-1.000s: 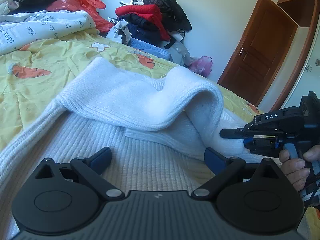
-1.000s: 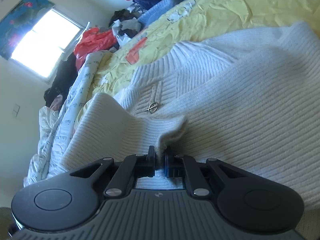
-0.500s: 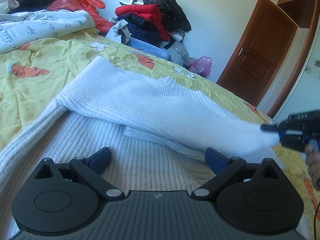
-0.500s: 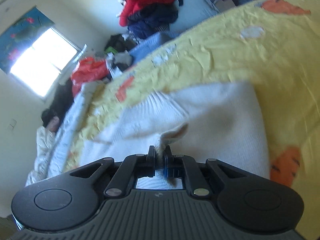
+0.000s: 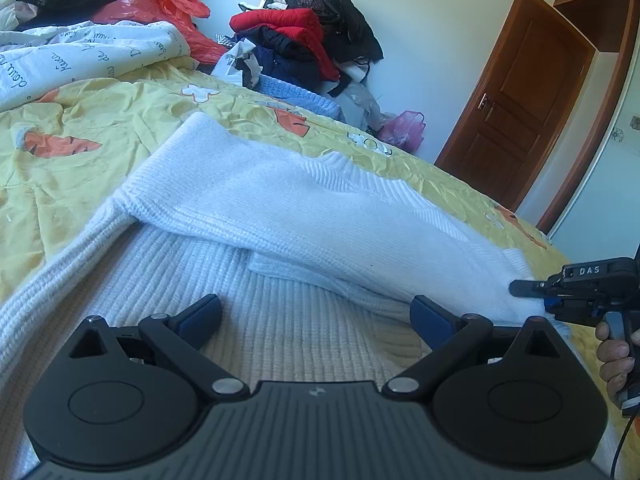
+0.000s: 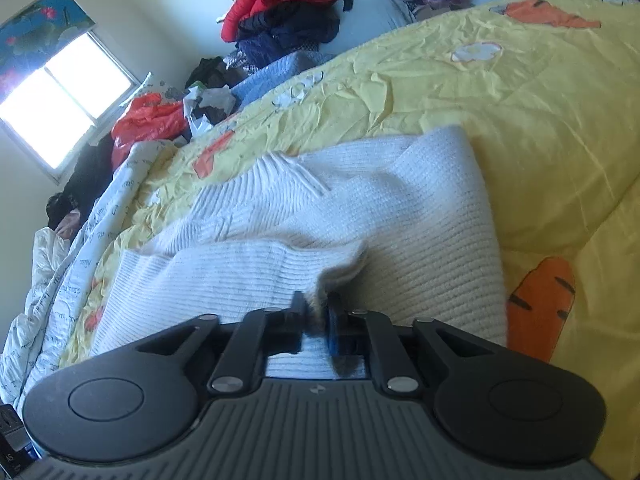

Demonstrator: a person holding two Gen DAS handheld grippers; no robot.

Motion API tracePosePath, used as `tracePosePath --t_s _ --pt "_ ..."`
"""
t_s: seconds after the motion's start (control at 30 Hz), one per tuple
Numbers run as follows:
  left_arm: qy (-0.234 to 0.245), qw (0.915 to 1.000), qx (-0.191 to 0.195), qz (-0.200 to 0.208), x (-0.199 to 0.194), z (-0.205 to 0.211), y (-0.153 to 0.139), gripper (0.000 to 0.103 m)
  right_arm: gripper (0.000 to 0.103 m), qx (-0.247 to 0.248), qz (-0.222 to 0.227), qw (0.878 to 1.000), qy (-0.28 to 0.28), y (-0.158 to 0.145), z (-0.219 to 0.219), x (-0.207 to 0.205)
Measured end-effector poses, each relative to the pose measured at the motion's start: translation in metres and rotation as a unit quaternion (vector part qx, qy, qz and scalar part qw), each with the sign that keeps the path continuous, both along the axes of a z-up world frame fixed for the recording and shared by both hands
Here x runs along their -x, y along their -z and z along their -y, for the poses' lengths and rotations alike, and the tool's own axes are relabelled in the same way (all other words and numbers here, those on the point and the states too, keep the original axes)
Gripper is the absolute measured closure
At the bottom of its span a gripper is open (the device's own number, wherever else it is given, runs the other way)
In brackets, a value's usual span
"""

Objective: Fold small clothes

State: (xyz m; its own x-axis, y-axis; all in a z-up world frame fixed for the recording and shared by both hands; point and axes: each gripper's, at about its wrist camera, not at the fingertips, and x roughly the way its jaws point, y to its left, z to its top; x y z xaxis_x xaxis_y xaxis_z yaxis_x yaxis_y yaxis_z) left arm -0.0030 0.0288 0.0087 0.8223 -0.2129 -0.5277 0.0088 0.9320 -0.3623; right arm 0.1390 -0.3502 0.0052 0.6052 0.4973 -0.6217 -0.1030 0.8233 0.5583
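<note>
A white knit sweater (image 5: pixel 224 344) (image 6: pixel 432 216) lies flat on the yellow carrot-print bed sheet (image 5: pixel 100 128). One sleeve (image 5: pixel 340 236) (image 6: pixel 240 272) is stretched across its body. My right gripper (image 6: pixel 315 308) (image 5: pixel 520 288) is at the sleeve's cuff, at the sweater's right side in the left wrist view. Its jaws are opening; the cuff still sits loosely between them. A hand (image 5: pixel 612 356) holds that gripper. My left gripper (image 5: pixel 316 316) stands wide open, low over the sweater's ribbed body, with nothing gripped.
At the bed's far side are a pile of red and dark clothes (image 5: pixel 304 40), a red plastic bag (image 5: pixel 160 4) and a white printed duvet (image 5: pixel 80 52). A pink bag (image 5: pixel 404 130) and a brown door (image 5: pixel 528 92) are at the back right.
My right gripper drew the cuff across the sweater to the right in the left wrist view, laying the bunched sleeve out flat. Its fingers have parted a little. The left gripper stayed put.
</note>
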Motion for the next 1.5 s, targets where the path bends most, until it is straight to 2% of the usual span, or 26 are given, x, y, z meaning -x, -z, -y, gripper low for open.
tracePosePath --t_s 0.1,0.13,0.2,0.3,0.33,0.4,0.43,0.57,0.7,0.73,0.8,0.87,0.97,1.07,1.13,1.23,1.33,1.43,1.5 --pt "0.000 1.0000 -0.001 0.000 0.000 0.000 0.000 0.002 0.048 -0.019 0.020 0.999 0.032 -0.012 0.012 -0.001" --pt "0.000 1.0000 -0.001 0.000 0.000 0.000 0.000 0.002 0.045 -0.026 0.026 0.999 0.037 -0.015 0.015 -0.002" --pt "0.000 1.0000 -0.001 0.000 0.000 0.000 0.000 0.002 0.045 -0.024 0.017 0.999 0.031 -0.019 0.012 -0.009" --pt "0.000 1.0000 0.000 0.000 0.000 0.000 0.000 0.002 0.044 0.017 -0.006 1.000 0.008 -0.014 -0.002 -0.020" --pt "0.000 1.0000 -0.001 0.000 0.000 0.000 0.000 0.002 0.047 0.031 -0.010 0.999 0.001 -0.009 -0.008 -0.022" --pt "0.000 1.0000 -0.001 0.000 0.000 0.000 0.000 0.002 0.080 0.055 -0.002 0.998 -0.013 -0.007 -0.020 -0.021" --pt "0.000 1.0000 -0.001 0.000 0.000 0.001 0.000 0.002 0.091 0.062 -0.001 0.998 -0.025 -0.007 -0.025 -0.020" --pt "0.000 1.0000 0.000 0.000 0.000 0.000 0.000 0.001 0.092 0.087 0.053 0.995 -0.018 -0.025 -0.025 -0.004" --pt "0.001 1.0000 -0.001 -0.001 0.000 0.000 0.000 0.001 0.092 0.130 0.038 0.991 -0.008 -0.004 -0.020 -0.006" --pt "0.001 1.0000 -0.001 -0.001 0.000 0.000 0.000 0.001 0.085 0.130 0.048 0.990 -0.003 -0.003 -0.019 -0.003" --pt "0.001 1.0000 -0.001 -0.001 0.000 0.000 0.000 0.000 0.082 0.118 0.054 0.992 0.011 -0.005 -0.015 0.003" --pt "-0.004 0.9999 -0.009 -0.003 0.002 0.001 -0.002 0.001 0.070 0.113 0.068 0.991 0.034 -0.010 -0.013 0.009" --pt "-0.006 0.9985 -0.054 -0.002 0.002 0.010 -0.018 0.000 0.073 0.135 0.116 0.983 0.051 -0.027 -0.017 0.025" --pt "0.012 0.9935 -0.106 0.039 -0.012 0.018 -0.042 0.000 0.072 0.147 0.138 0.979 0.022 -0.038 -0.030 0.025" --pt "0.015 0.9883 -0.144 0.047 -0.039 0.022 -0.049 0.000 0.071 0.166 0.138 0.976 0.000 -0.038 -0.044 0.019" --pt "0.018 0.9844 -0.174 0.015 -0.088 0.022 -0.042 0.000 0.066 0.173 0.116 0.978 -0.014 -0.027 -0.060 0.004" --pt "0.028 0.9769 -0.204 -0.058 -0.129 0.020 -0.019 0.000 0.066 0.205 0.093 0.974 -0.023 -0.009 -0.072 0.000" --pt "0.046 0.9823 -0.176 -0.046 -0.131 0.006 -0.006 0.000 0.066 0.231 0.133 0.963 -0.039 0.000 -0.076 0.016" --pt "0.050 0.9848 -0.161 -0.042 -0.129 0.000 -0.003 0.000 0.066 0.223 0.146 0.963 -0.037 0.005 -0.072 0.023"
